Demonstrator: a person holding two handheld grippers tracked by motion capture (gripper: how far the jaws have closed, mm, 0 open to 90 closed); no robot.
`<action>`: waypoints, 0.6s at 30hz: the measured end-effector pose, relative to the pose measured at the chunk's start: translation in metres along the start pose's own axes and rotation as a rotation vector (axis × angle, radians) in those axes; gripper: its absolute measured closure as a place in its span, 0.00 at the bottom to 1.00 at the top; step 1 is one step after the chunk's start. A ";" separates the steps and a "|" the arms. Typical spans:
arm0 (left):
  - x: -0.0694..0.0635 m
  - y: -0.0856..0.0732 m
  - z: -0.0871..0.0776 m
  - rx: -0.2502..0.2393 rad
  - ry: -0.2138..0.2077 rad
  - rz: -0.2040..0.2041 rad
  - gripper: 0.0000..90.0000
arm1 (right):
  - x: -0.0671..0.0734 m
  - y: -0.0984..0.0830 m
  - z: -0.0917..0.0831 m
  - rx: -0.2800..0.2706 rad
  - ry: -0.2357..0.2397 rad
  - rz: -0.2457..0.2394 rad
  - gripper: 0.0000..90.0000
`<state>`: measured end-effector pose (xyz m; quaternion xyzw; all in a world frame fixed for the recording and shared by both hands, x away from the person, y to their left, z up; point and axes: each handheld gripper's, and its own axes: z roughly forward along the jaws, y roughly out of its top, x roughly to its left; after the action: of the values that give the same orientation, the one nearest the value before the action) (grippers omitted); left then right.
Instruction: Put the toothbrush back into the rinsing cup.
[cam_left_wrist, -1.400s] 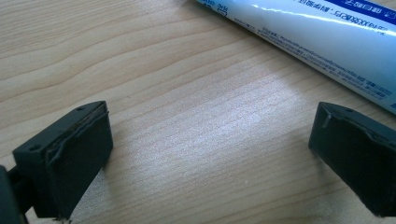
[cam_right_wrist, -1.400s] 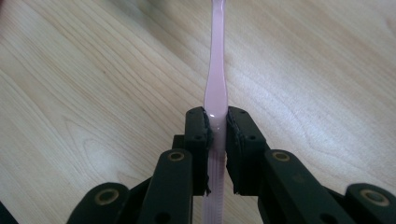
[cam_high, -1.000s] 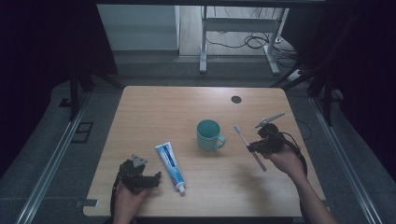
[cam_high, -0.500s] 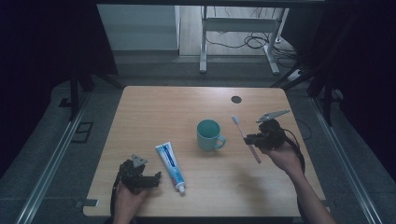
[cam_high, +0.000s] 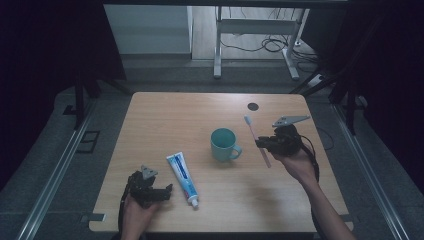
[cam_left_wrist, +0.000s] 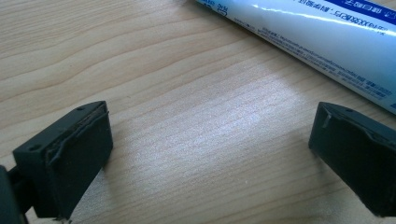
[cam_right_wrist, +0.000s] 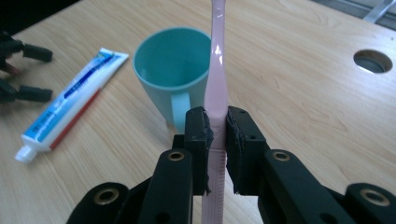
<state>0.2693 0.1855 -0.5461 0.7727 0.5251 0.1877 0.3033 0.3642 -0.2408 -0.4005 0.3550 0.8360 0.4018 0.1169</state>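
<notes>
Right gripper is clamped on the pink toothbrush, pads pinching the handle low on its length, most of the shaft and the bristle end sticking out past the jaws. In the high view the toothbrush hangs in the air just right of the teal mug, brush head pointing away from the person, tail end angled down toward the wooden table.

Risks, judged from this pose:
- The grip sits on a narrow, glossy handle with a long overhang. Any bump of the head against the mug rim would lever the handle in the pads and it could pivot or slip out.
- If the aim is to drop it in the mug, the brush is tilted, not vertical. Lowering it like this likely hits the rim or the mug handle, which faces the gripper, and could tip or shove the mug.
- Releasing too high: the brush bounces out or knocks the mug over.
- The round hole in the table lies beyond the mug on the right; a dropped brush rolling that way is a small worry.

Left gripper rests on the table, well left of the mug and nearer the person, jaws spread wide with nothing between them. The toothpaste tube lies just beside it, not touched. Low risk there unless that hand shifts and nudges the tube toward the mug.
</notes>
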 end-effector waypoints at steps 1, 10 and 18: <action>0.000 0.000 0.000 0.000 0.000 0.001 0.00 | 0.001 0.001 0.000 -0.010 -0.001 -0.001 0.88; 0.000 0.000 0.000 0.002 0.000 0.006 0.00 | 0.003 0.008 0.005 -0.097 0.006 0.001 0.88; 0.000 0.000 0.000 0.002 0.000 0.006 0.00 | 0.003 0.013 0.009 -0.166 0.011 0.014 0.88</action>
<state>0.2694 0.1859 -0.5459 0.7747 0.5229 0.1879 0.3019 0.3732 -0.2279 -0.3964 0.3475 0.7979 0.4726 0.1386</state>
